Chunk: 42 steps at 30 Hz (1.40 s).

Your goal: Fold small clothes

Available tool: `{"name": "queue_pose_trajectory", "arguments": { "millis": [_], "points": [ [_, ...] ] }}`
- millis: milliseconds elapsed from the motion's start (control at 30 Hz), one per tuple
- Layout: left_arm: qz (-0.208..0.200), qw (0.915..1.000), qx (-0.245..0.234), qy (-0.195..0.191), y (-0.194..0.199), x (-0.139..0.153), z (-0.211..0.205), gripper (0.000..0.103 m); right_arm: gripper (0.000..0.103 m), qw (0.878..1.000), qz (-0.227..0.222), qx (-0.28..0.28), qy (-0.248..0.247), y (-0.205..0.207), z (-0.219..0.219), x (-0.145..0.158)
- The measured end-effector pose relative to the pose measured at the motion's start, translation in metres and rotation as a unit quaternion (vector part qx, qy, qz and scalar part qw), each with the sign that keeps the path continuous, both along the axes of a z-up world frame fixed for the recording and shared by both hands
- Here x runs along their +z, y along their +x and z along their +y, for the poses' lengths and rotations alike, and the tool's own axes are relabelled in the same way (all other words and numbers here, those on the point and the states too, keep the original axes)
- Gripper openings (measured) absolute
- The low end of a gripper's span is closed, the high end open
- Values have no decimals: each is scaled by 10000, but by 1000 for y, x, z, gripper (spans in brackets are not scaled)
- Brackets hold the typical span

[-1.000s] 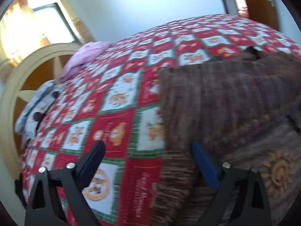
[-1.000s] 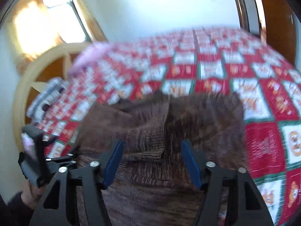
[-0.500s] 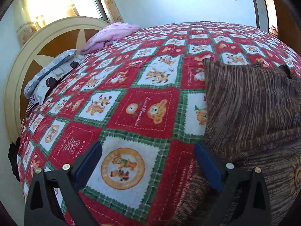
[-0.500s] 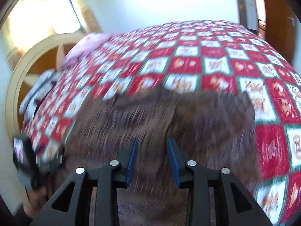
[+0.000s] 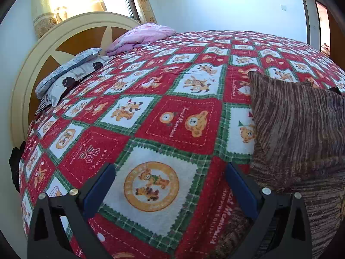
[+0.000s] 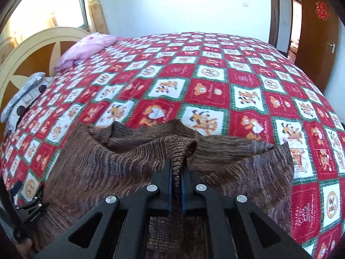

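A brown striped knit sweater [image 6: 90,168] lies on a red, white and green patchwork bedspread [image 6: 215,90]. My right gripper [image 6: 176,172] is shut on a raised fold of the sweater at its middle and lifts it off the bed. In the left wrist view the sweater [image 5: 297,133] lies at the right. My left gripper [image 5: 170,185] is open and empty over the bedspread [image 5: 151,108], just left of the sweater's edge. The left gripper also shows at the lower left of the right wrist view [image 6: 28,211].
A cream and wood headboard [image 5: 32,64] stands at the left. A pink folded blanket [image 5: 142,36] and grey patterned pillows [image 5: 69,71] lie by it. A wooden door [image 6: 317,30] stands open at the far right.
My right gripper has closed on a fold of the sweater and raised it. My left gripper has moved left off the sweater and stays open over the bedspread.
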<state>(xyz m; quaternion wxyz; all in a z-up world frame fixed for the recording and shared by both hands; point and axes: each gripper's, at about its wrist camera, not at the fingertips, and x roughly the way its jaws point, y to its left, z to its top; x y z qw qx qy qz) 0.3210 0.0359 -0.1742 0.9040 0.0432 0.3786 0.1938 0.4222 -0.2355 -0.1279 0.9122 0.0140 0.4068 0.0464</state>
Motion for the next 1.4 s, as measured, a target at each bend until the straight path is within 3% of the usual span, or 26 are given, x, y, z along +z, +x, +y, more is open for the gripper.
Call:
{"name": "queue_pose_trajectory", "arguments": {
  "millis": [67, 100, 167, 233, 333, 400, 467, 533, 600, 700, 767, 900, 1100, 1400],
  "points": [
    [7, 10000, 25, -26, 0, 0, 1, 103, 32, 9994, 272, -70, -202, 5, -2, -14],
    [16, 10000, 44, -77, 0, 0, 3, 103, 49, 9983, 392, -199, -379, 6, -5, -20],
    [3, 9999, 67, -148, -1, -1, 6, 103, 49, 9988, 183, -322, -321, -5, -11, -18],
    [-4, 9998, 72, -194, -2, -1, 7, 103, 49, 9994, -229, -232, 69, -28, -14, -2],
    [-31, 9998, 55, -191, -3, -2, 7, 103, 49, 9969, -539, 461, 339, -60, 5, 9],
    [-40, 9998, 49, -188, -3, -2, 7, 103, 49, 9935, -289, 1015, 425, -69, 23, -2],
    [-43, 9998, 35, -203, -3, -2, 7, 103, 49, 9921, 142, 1196, 354, -68, 30, -25],
    [-37, 9996, 22, -294, -3, -2, 8, 103, 49, 9946, 368, 950, 219, -64, 24, -43],
    [-7, 9991, -19, -430, -4, -2, 11, 103, 49, 9943, 398, 841, 522, -67, 15, -41],
    [41, 9973, -163, -715, -5, -2, 17, 103, 49, 9944, 612, 803, 320, -75, 16, -41],
    [76, 9959, -304, -854, -11, 0, 18, 103, 49, 9945, 580, 863, 154, -80, 17, -44],
    [239, 9922, -666, -1022, -39, 8, 13, 103, 50, 9965, 375, 644, 382, -107, 1, -28],
    [438, 9849, -1357, -979, -95, 18, 5, 103, 52, 9978, 288, 475, 371, -165, -19, -12],
    [588, 9784, -1760, -916, -152, 22, 7, 103, 53, 9962, 563, 107, 662, -252, -56, -26]
  ]
}}
